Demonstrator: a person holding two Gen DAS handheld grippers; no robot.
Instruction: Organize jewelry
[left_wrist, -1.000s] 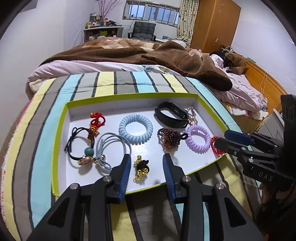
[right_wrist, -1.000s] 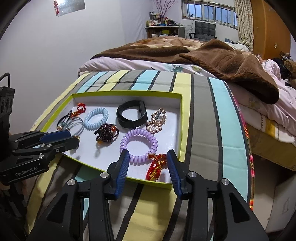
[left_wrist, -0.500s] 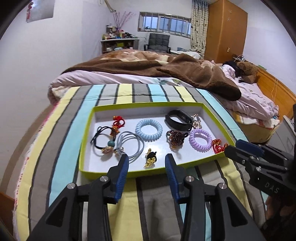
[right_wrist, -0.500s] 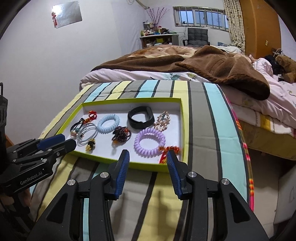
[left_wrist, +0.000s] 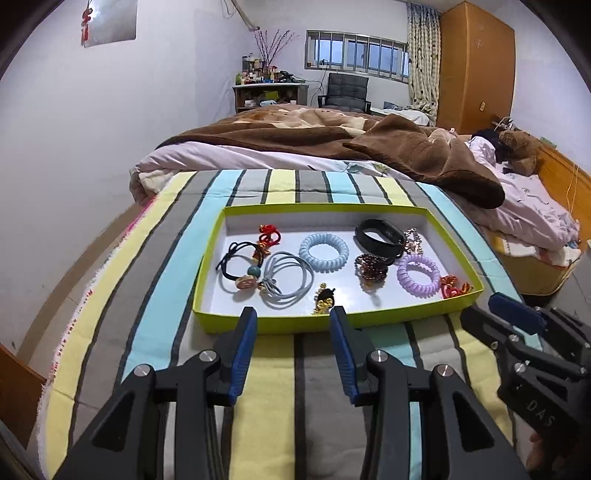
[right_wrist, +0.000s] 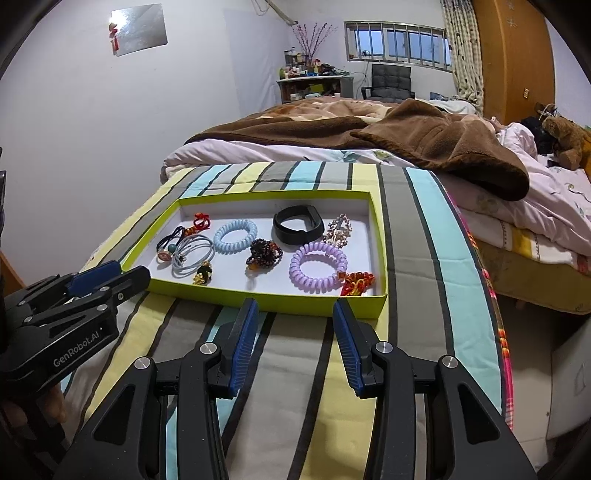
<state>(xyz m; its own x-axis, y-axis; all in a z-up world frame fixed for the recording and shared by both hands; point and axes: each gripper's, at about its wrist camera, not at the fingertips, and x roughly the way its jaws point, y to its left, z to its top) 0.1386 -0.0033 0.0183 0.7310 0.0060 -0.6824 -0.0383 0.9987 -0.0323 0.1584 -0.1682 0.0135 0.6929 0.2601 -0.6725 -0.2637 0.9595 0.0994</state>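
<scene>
A shallow green tray (left_wrist: 258, 325) (right_wrist: 258, 301) with a white floor lies on a striped cloth. In it lie several pieces: a blue coil band (left_wrist: 324, 252) (right_wrist: 235, 235), a purple coil band (left_wrist: 418, 274) (right_wrist: 317, 267), a black wristband (left_wrist: 379, 237) (right_wrist: 298, 224), dark beads (left_wrist: 371, 266) (right_wrist: 264, 253), grey hair ties (left_wrist: 286, 278), a gold-and-black charm (left_wrist: 324, 300) (right_wrist: 202, 276) and a red ornament (left_wrist: 453, 287) (right_wrist: 356, 283). My left gripper (left_wrist: 293, 318) hangs open just short of the tray's near wall, nothing between its fingers. My right gripper (right_wrist: 294, 308) is open and empty too, near the tray's right front corner.
The striped cloth (left_wrist: 166, 266) covers a raised surface with drops at its left and right edges. Behind it is a bed with a brown blanket (left_wrist: 406, 155) and a teddy bear (left_wrist: 519, 151). A wardrobe (left_wrist: 474, 62), chair and cluttered desk stand at the far wall.
Both grippers have drawn back and up from the tray, so it looks smaller and farther. The left gripper, earlier around the gold charm, now stands clear of it.
</scene>
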